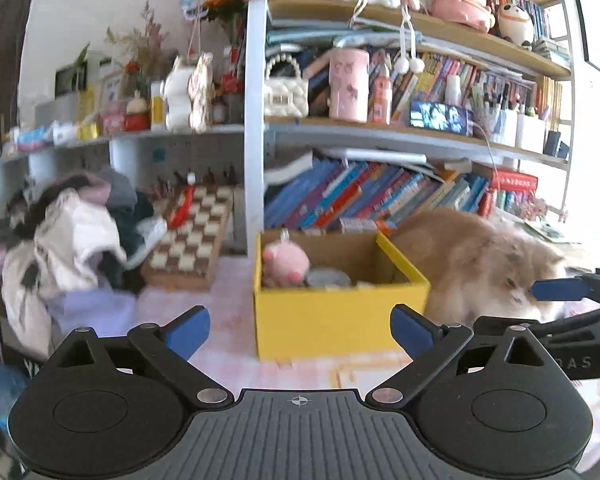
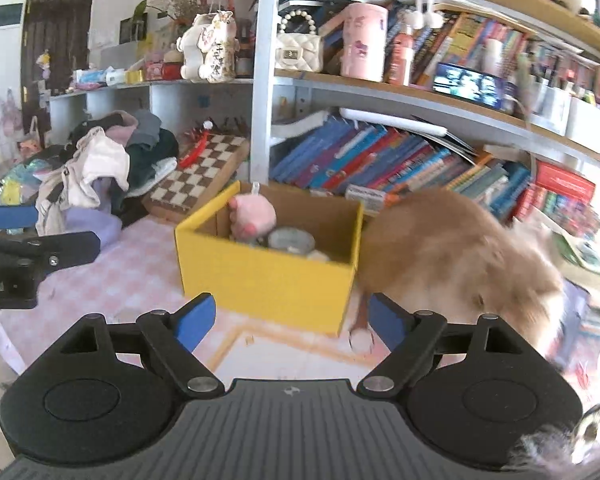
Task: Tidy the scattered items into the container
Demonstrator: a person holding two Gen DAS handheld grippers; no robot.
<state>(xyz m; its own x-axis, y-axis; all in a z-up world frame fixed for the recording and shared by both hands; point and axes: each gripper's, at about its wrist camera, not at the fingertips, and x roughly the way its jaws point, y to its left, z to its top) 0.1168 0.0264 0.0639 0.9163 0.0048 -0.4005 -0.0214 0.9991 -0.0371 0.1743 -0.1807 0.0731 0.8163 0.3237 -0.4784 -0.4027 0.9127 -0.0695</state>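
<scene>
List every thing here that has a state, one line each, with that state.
Yellow cardboard box: open-topped, upright, holding items.
Pink plush pig: inside the box, against its left wall.
Round grey tin: inside the box, beside the pig.
Wooden chessboard: open flat, tilted against the clutter.
Left gripper: open, empty.
Right gripper: open, empty.
Fluffy tan cat: standing beside the box.

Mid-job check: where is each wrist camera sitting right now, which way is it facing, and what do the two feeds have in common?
Left wrist: sits behind the open, empty left gripper, faces the yellow box straight on; right gripper intrudes at right.
Right wrist: sits behind the open, empty right gripper, sees the box's corner; left gripper enters at left.
Shared: box, pink plush inside, furry animal, chessboard, bookshelf.
</scene>
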